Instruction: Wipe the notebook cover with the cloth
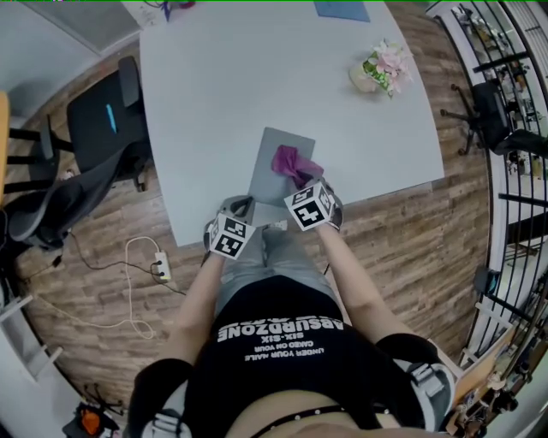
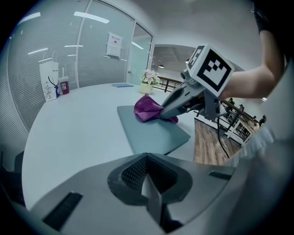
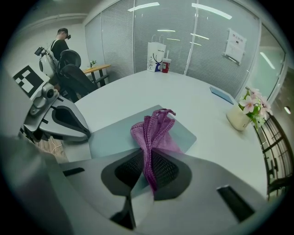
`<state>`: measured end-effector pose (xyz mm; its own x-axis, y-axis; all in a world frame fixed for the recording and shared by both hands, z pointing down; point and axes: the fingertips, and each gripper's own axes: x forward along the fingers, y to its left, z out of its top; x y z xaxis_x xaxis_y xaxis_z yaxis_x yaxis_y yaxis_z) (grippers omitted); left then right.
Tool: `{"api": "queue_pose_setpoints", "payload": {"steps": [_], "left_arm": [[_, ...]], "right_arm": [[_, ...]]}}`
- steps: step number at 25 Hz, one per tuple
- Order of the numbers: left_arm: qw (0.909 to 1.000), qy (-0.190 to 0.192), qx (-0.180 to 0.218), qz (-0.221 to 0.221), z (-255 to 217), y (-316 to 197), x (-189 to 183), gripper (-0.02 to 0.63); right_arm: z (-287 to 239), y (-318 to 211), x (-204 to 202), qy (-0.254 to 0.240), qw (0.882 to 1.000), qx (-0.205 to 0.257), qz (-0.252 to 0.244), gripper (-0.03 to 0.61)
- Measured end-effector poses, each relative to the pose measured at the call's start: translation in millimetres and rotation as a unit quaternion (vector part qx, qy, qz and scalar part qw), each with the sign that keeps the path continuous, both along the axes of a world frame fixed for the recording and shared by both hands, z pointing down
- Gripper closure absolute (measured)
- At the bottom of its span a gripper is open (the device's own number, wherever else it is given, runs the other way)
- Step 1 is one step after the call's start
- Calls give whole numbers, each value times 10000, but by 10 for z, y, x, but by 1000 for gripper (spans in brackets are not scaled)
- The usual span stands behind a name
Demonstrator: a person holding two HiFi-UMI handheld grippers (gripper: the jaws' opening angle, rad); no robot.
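A grey notebook (image 1: 267, 162) lies flat near the front edge of the white table (image 1: 257, 77). A purple cloth (image 1: 291, 162) rests crumpled on its cover. My right gripper (image 1: 301, 183) is shut on the cloth's near end, and the cloth (image 3: 154, 131) hangs forward from the jaws over the notebook (image 3: 110, 137). My left gripper (image 1: 241, 207) hovers at the notebook's near left corner, shut with nothing in it. In the left gripper view the notebook (image 2: 151, 133), the cloth (image 2: 148, 109) and the right gripper (image 2: 161, 112) are ahead of my left gripper (image 2: 148, 183).
A pot of flowers (image 1: 383, 68) stands at the table's right, a blue book (image 1: 342, 8) at the far edge. A black office chair (image 1: 107, 120) is left of the table. A paper bag (image 3: 156, 57) stands at the far side. A person (image 3: 59, 43) stands in the background.
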<state>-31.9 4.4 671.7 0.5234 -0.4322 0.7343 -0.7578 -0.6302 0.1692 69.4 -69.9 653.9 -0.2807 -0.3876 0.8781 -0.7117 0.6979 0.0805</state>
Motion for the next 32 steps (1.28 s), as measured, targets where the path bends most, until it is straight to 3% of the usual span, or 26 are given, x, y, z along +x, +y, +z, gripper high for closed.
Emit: {"api": "queue_pose_setpoints", "payload": {"steps": [19, 32], "left_arm": [[9992, 102, -94, -376, -22, 261, -226, 600], [9987, 220, -144, -427, -56, 308, -230, 600]], "right_arm": [[28, 537, -967, -385, 9927, -198, -1129, 517], [31, 824, -1145, -560, 9860, -348, -1529, 517]]}}
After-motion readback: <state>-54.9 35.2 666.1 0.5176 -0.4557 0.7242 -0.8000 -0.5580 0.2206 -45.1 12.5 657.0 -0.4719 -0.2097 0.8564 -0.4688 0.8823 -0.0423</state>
